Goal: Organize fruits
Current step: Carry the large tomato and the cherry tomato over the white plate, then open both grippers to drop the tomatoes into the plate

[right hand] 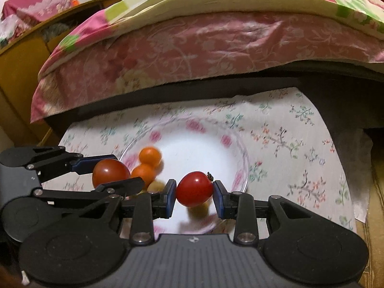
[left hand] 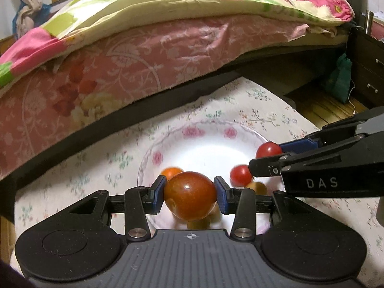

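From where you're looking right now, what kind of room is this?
Most likely a bedroom in a home. A bed with a pink floral mattress and a folded quilt fills the background, a dark drawer cabinet stands beside it, and the glass bowl of tomatoes sits on a floral cloth right next to the bed.

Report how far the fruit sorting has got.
Done: nothing visibly sorted. In hand: the left gripper holds a dark red tomato; the right gripper holds a brighter red tomato, both above the glass bowl. Left: two orange tomatoes and some yellowish ones remain inside.
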Demonstrator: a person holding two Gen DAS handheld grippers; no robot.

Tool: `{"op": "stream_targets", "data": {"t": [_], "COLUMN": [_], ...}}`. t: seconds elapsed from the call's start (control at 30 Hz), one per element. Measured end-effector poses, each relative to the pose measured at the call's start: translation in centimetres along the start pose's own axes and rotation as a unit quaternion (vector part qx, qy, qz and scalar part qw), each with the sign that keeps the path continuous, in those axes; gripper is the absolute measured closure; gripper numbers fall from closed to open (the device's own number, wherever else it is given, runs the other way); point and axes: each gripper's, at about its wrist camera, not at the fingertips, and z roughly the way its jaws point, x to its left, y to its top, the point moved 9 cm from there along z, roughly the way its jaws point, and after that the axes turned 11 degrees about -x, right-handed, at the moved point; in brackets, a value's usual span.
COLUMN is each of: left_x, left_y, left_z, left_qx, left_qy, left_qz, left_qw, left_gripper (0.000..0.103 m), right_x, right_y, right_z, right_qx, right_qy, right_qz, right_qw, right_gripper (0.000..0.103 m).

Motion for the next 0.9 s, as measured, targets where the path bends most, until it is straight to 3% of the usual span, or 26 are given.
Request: {"op": "stream_targets", "data": {"t": [0.43,0.9], "left_x": [0.6,0.8], "left_y": [0.9,1.0], "left_z": [3.2,3.7], "left_qx": [0.010,0.014], "left_qy": [0.005,0.013], "left_qz": [0.013,0.020], "left_qw": [0.9998,0.9996], "left_gripper": [0.053,0.049], "right_x": [-2.1,-2.2], "right_y": [-0.1,-0.3], "right_z": [2.7,3.2], "right_qx": [0.011,0.011], "right_qy": [-0.007,-0.001], "right_qz": [0.017,0.033], "right_qw": [1.000,0.999], "right_gripper": [0.070,0.069]}}
